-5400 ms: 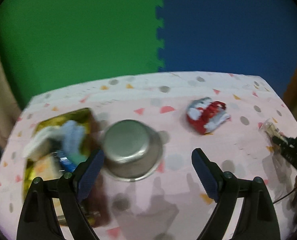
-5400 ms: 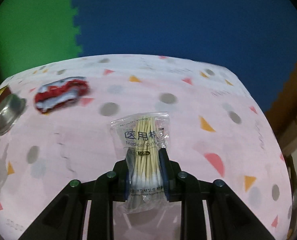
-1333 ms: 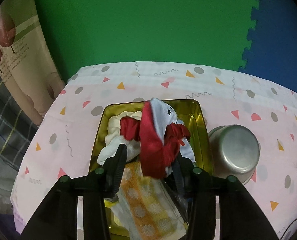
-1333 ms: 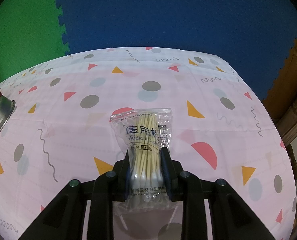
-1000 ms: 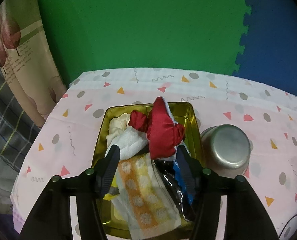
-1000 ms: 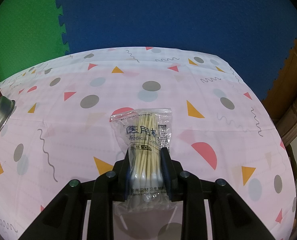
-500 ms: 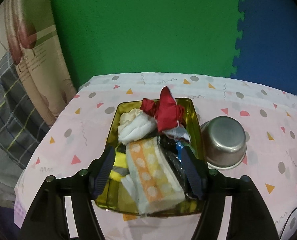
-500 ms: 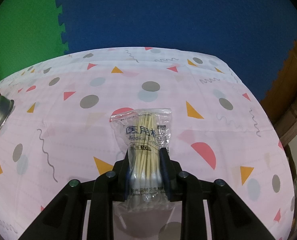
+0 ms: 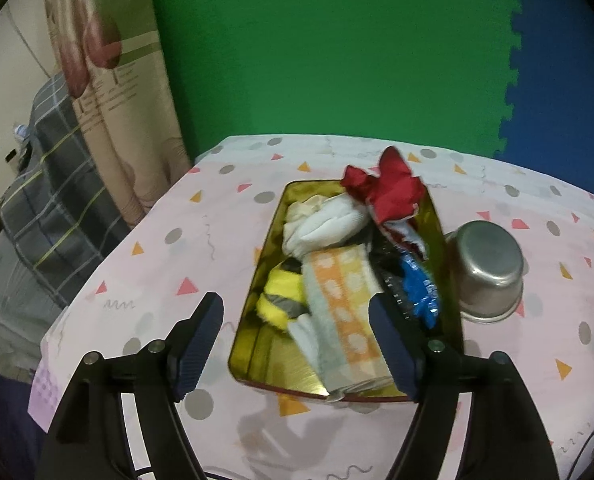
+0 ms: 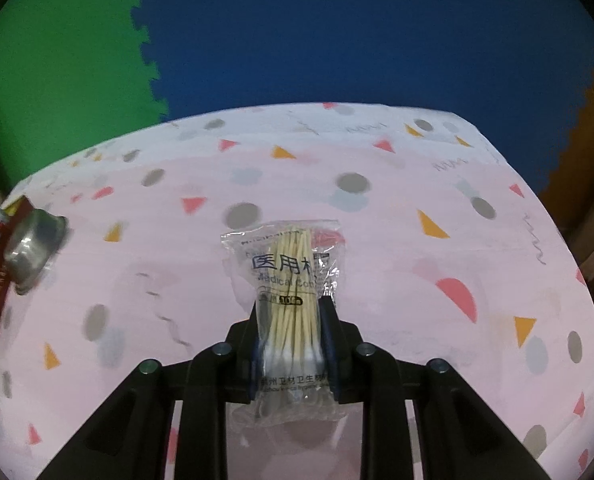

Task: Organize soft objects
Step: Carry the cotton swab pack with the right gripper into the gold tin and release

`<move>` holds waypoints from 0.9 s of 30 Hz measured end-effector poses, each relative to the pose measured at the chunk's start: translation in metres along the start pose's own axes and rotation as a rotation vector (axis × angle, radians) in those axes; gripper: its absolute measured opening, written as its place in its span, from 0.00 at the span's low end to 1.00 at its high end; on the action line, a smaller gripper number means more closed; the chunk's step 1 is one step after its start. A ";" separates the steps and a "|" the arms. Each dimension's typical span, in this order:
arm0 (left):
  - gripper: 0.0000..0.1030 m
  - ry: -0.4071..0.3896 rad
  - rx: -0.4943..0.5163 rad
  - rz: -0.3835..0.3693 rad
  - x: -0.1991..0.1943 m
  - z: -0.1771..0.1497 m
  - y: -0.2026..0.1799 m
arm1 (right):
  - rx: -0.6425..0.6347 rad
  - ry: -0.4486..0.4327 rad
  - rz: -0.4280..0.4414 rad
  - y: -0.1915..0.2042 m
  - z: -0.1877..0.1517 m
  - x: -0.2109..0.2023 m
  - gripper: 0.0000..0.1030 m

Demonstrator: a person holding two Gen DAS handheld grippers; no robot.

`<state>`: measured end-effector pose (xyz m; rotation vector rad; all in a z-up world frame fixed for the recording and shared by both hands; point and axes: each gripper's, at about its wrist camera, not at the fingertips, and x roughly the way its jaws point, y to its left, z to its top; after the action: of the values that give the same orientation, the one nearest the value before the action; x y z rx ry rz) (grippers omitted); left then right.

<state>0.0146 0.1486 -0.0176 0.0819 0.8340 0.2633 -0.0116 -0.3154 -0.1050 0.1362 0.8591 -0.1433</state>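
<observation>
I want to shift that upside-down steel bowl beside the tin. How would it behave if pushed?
The steel bowl sits rim-down on the tablecloth, so it would probably slide rather than roll or tip. It looks stiff and thin-walled, likely light. Its smooth, sloping sides may slip in open tongs. It sits close beside the gold tin.

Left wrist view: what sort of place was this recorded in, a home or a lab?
Probably a room at home set up for recording: a plaid blanket lies beside the table, a printed curtain hangs nearby, and foam play mats line the wall.
</observation>
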 end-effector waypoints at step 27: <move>0.75 0.025 -0.096 0.102 0.009 -0.024 0.053 | -0.265 -0.050 0.336 0.199 0.028 -0.058 0.24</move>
<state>-0.0082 0.2011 -0.0307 0.0310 0.8421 0.4002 0.0075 -0.1207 -0.0301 0.0267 0.7861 0.2798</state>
